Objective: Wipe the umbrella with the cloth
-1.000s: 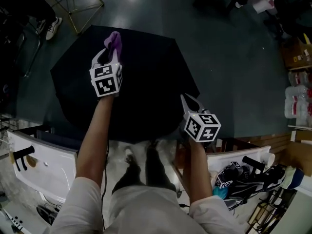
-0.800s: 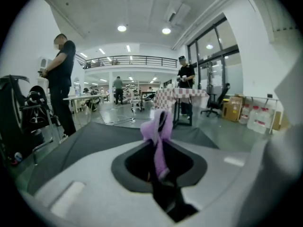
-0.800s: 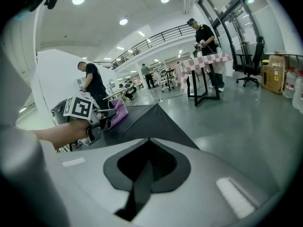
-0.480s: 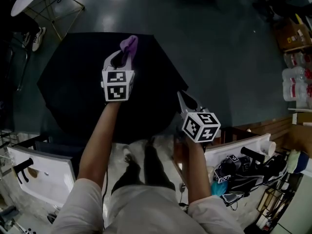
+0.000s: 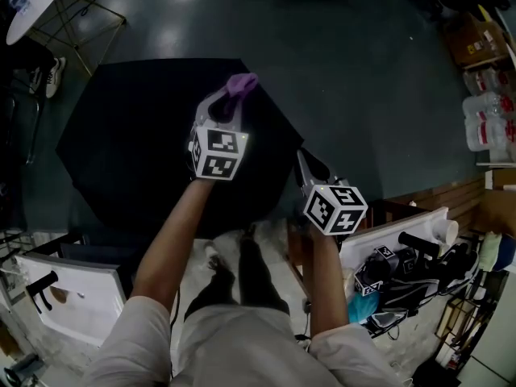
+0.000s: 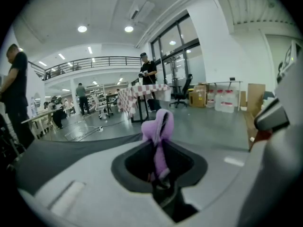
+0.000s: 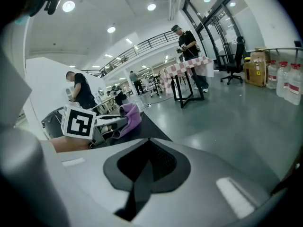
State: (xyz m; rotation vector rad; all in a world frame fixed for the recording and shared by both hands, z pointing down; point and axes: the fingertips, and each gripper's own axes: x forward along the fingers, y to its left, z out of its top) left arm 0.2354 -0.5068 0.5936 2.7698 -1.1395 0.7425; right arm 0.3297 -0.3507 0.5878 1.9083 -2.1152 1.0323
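Note:
An open black umbrella (image 5: 137,151) lies on the dark floor, canopy up. My left gripper (image 5: 234,93) is shut on a purple cloth (image 5: 242,81) over the canopy's far right part. In the left gripper view the cloth (image 6: 159,126) stands pinched between the jaws of the left gripper (image 6: 158,150), with dark canopy (image 6: 47,155) to the left. My right gripper (image 5: 305,161) is shut at the canopy's right edge. In the right gripper view the right gripper (image 7: 142,167) shows no fabric between its pads; the cloth (image 7: 131,116) appears beyond.
White moulded panels stand near my feet at left (image 5: 72,276) and right (image 5: 395,244), with black bags (image 5: 411,272) beside the right one. A wire-legged table (image 5: 72,14) is far left; boxes and water bottles (image 5: 484,79) line the right. People stand by a checkered table (image 7: 187,65).
My left gripper has carried the purple cloth rightward across the canopy toward its far right corner. The right gripper has stayed at the umbrella's right edge.

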